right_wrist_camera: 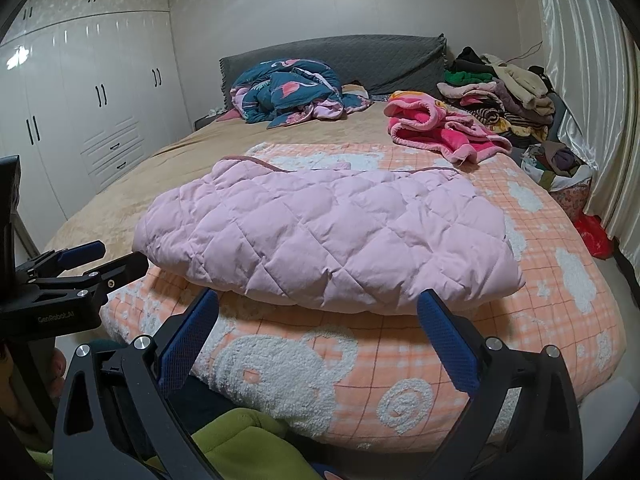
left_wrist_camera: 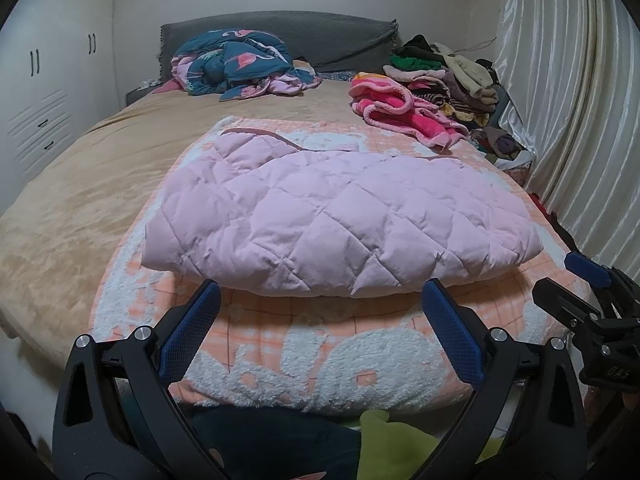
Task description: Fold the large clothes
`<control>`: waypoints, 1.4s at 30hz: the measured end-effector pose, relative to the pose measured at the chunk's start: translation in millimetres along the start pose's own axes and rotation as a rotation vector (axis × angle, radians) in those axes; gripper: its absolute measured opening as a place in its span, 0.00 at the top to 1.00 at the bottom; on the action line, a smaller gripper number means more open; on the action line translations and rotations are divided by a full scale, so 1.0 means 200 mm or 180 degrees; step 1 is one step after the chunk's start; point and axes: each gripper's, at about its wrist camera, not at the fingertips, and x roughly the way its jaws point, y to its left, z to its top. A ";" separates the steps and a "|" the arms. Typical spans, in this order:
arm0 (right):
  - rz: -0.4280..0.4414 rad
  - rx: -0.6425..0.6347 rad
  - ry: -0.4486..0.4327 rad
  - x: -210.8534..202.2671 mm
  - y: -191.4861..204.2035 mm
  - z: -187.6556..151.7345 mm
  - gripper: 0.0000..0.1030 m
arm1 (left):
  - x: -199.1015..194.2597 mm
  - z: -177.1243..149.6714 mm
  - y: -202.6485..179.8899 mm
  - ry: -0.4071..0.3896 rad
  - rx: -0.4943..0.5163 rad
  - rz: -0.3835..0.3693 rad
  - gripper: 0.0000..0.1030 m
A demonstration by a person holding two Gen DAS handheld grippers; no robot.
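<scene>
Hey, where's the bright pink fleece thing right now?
In both views the pink fleece garment lies far right on the bed, beyond the quilted jacket and beside the clothes pile by the curtain.

Both wrist views look low from the foot of the bed (left_wrist_camera: 60,184) toward the headboard (right_wrist_camera: 332,56), close in, side by side, each catching the other rig at its frame's edge.

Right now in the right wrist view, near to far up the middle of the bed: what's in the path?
Right gripper → orange blanket → pink quilted coat → tan sheet → flamingo duvet → grey headboard.
</scene>
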 end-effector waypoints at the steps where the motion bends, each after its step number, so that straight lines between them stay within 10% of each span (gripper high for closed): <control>1: -0.0001 -0.0002 -0.0003 0.00 0.00 0.00 0.04 | 0.00 0.00 0.00 0.0002 0.0000 0.0007 0.09; 42: -0.0001 -0.0002 -0.0017 0.00 0.01 0.00 0.04 | 0.00 -0.01 0.01 -0.0010 0.0014 0.0041 0.09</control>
